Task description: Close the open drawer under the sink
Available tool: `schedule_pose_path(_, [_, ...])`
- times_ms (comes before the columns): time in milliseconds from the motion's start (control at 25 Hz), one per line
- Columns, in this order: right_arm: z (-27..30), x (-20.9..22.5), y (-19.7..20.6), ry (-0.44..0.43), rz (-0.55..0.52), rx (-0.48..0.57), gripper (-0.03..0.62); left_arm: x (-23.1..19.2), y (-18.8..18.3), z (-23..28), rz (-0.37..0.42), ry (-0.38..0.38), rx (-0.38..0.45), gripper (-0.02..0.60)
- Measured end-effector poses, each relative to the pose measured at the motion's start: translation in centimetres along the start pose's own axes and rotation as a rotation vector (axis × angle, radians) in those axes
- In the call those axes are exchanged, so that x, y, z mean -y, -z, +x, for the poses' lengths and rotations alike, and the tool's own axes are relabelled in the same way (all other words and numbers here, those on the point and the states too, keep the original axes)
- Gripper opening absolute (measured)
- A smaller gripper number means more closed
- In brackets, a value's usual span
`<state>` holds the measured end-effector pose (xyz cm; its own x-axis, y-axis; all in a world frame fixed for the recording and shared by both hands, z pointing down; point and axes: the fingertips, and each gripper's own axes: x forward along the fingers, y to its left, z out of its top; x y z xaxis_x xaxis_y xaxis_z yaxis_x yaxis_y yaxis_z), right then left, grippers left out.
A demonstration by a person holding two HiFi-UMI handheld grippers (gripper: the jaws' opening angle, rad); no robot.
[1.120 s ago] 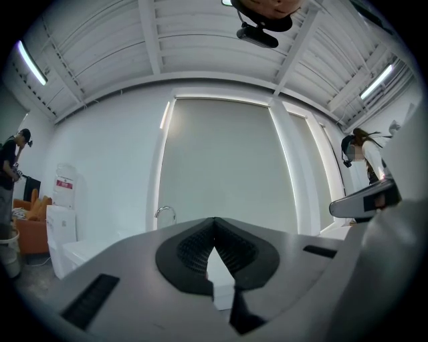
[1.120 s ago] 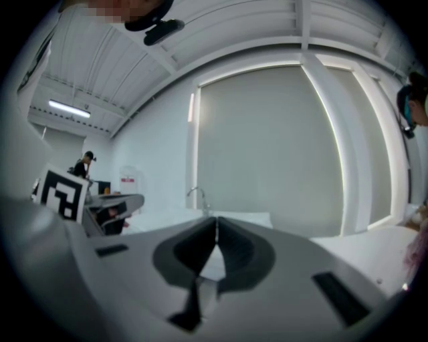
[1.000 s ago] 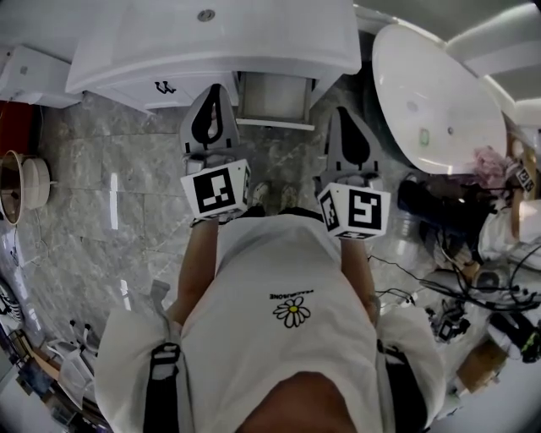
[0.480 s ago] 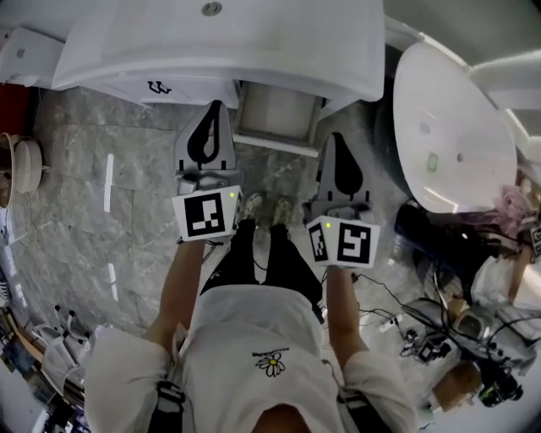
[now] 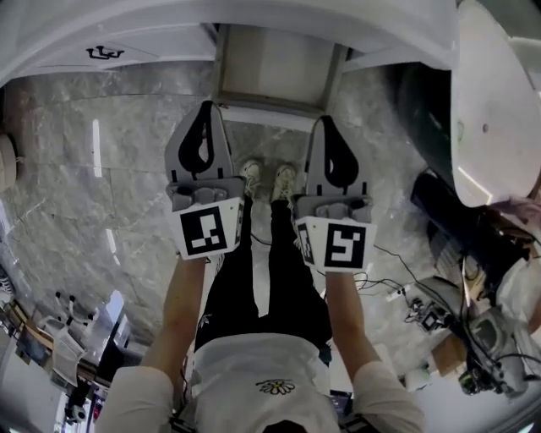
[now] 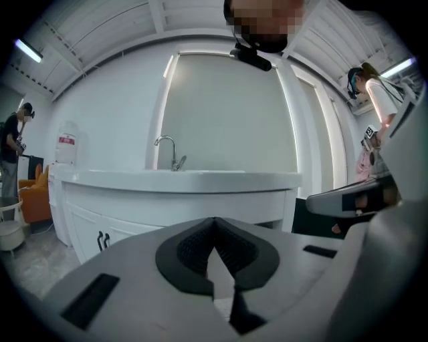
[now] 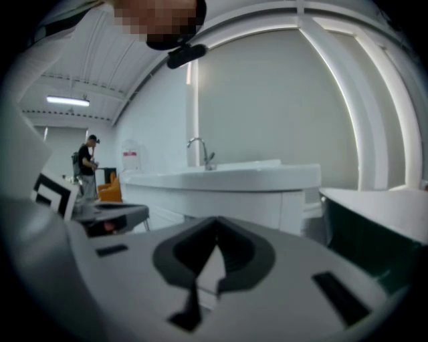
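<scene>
The open drawer [image 5: 276,63] juts out from under the white sink [image 5: 127,21] at the top centre of the head view; its pale front edge [image 5: 272,109] faces me. My left gripper [image 5: 205,107] is shut and empty, its tip just left of the drawer front's left corner. At the front's right end my right gripper [image 5: 325,120] is shut too, with nothing in it. In the left gripper view the left gripper [image 6: 215,222] points at the sink [image 6: 180,182] and its tap [image 6: 170,152]. In the right gripper view the right gripper [image 7: 215,224] faces the sink [image 7: 231,179].
A white bathtub [image 5: 499,93] stands on the right, with cables and equipment [image 5: 456,313] on the marble floor below it. The cabinet door left of the drawer has a black handle [image 5: 106,53]. The person's shoes [image 5: 266,178] stand between the grippers. Other people stand far off [image 6: 12,157].
Both grippers have sunk from sink height to the level of the drawer front. The person has crouched, so the floor and drawer look nearer. Both pairs of jaws stay shut.
</scene>
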<state>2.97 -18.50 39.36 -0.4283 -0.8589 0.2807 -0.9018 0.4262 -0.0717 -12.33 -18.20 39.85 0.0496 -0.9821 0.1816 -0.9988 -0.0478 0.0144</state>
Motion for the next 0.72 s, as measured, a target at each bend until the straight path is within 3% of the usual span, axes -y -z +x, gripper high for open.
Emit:
schedule_pose_path(160, [1.0,0.2,4.0,0.020,-0.004,-0.023,0.029,0.8,4.7,0.2,0.033,0.034,-0.024,0.020])
schedule_pose_path(360, [1.1,0.3,7.3,0.026,-0.053,-0.048,0.029,1.0,8.7,0.1,0.007,0.027,-0.061,0.020])
schedule_pose_path(720, [1.1,0.8,8.3,0.026,-0.022,-0.058,0.029,2.1,8.6,1.2,0.024,0.039,-0.050,0.020])
